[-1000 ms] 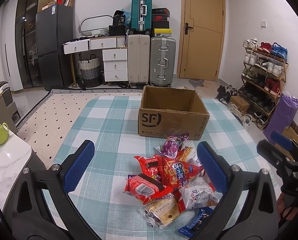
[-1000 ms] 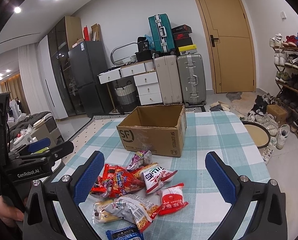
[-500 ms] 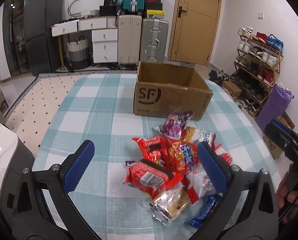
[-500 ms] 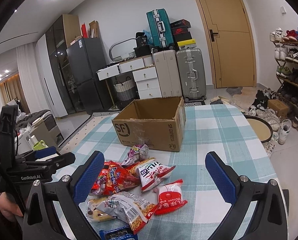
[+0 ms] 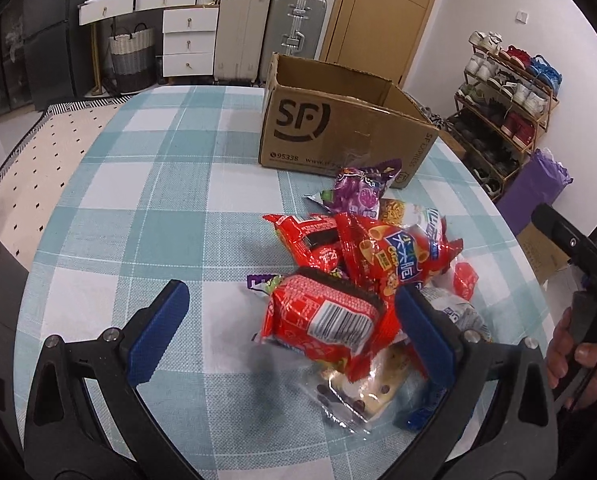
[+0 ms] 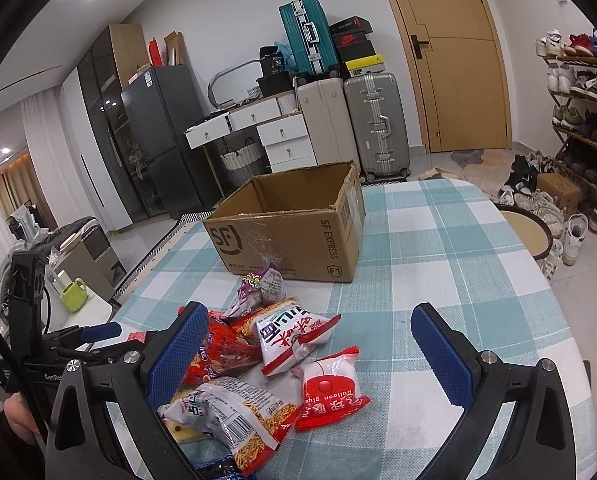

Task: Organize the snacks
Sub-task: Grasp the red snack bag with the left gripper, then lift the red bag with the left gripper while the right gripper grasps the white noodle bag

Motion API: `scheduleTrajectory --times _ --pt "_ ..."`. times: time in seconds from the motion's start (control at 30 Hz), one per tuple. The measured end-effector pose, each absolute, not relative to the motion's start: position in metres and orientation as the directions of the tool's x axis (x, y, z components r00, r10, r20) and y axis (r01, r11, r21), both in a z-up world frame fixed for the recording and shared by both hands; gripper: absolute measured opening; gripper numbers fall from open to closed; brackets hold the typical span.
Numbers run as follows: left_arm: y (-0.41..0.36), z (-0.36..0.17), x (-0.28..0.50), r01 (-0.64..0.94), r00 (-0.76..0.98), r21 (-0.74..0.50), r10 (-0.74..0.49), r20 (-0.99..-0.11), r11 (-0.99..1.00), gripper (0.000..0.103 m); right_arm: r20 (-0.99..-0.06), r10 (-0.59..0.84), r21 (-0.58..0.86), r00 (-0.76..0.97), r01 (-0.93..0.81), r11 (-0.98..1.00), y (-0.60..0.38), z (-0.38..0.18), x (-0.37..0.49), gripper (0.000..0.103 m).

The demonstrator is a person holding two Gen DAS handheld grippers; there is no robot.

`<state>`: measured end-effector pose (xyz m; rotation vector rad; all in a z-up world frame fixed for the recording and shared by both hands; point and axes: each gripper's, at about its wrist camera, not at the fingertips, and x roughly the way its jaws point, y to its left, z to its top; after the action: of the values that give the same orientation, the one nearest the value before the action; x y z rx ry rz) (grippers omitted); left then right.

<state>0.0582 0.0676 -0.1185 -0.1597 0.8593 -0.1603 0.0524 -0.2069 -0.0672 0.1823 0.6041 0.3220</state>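
Note:
A pile of snack packets lies on the checked tablecloth (image 5: 146, 184) in front of an open cardboard SF box (image 5: 338, 128), also in the right wrist view (image 6: 290, 236). My left gripper (image 5: 294, 332) is open, low over the pile, its jaws either side of a red packet with a barcode (image 5: 322, 320). A purple packet (image 5: 358, 192) lies nearest the box. My right gripper (image 6: 306, 352) is open above a red-and-white "Balloon" packet (image 6: 330, 396) and a white noodle-snack packet (image 6: 234, 412). The left gripper also shows at the left of the right wrist view (image 6: 78, 340).
The box is empty as far as I can see. A shoe rack (image 5: 506, 92) stands to the right, suitcases (image 6: 374, 124) and drawers behind. A round stool (image 6: 522, 232) sits by the table's right edge. A green mug (image 6: 74, 288) stands on a side counter at left.
My left gripper has moved forward and down onto the pile, so the red barcode packet now sits between its jaws. The right gripper has come slightly closer to the snacks.

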Motion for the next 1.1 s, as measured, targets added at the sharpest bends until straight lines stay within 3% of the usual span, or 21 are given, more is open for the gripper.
scheduleTrajectory --times 0.2,0.33,0.47,0.6,0.77,1.1 --pt "0.067 -0.131 0.074 0.1 0.591 -0.276 -0.28 -0.756 0.956 0.1 -0.537 0.351 0.268 0.767 -0.24 0.933 -0.208 -0.077 0.059 0.103" --pt "0.072 -0.137 0.076 0.115 0.564 -0.355 -0.355 -0.745 0.928 0.084 -0.543 0.354 0.279 0.761 -0.234 0.931 -0.209 -0.079 0.059 0.103" --pt "0.075 -0.139 0.075 0.121 0.556 -0.389 -0.387 -0.735 0.913 0.06 -0.547 0.359 0.289 0.756 -0.232 0.929 -0.21 -0.08 0.059 0.103" --pt "0.077 -0.14 0.072 0.132 0.553 -0.404 -0.406 -0.728 0.905 0.059 -0.544 0.364 0.295 0.756 -0.234 0.926 -0.209 -0.079 0.057 0.103" --pt "0.084 -0.14 0.066 0.118 0.565 -0.423 -0.411 -0.716 0.898 0.047 -0.54 0.363 0.295 0.759 -0.234 0.926 -0.208 -0.077 0.053 0.103" --pt "0.087 -0.134 0.062 0.107 0.599 -0.387 -0.37 -0.71 0.916 0.043 -0.528 0.366 0.289 0.767 -0.242 0.926 -0.204 -0.075 0.042 0.103"
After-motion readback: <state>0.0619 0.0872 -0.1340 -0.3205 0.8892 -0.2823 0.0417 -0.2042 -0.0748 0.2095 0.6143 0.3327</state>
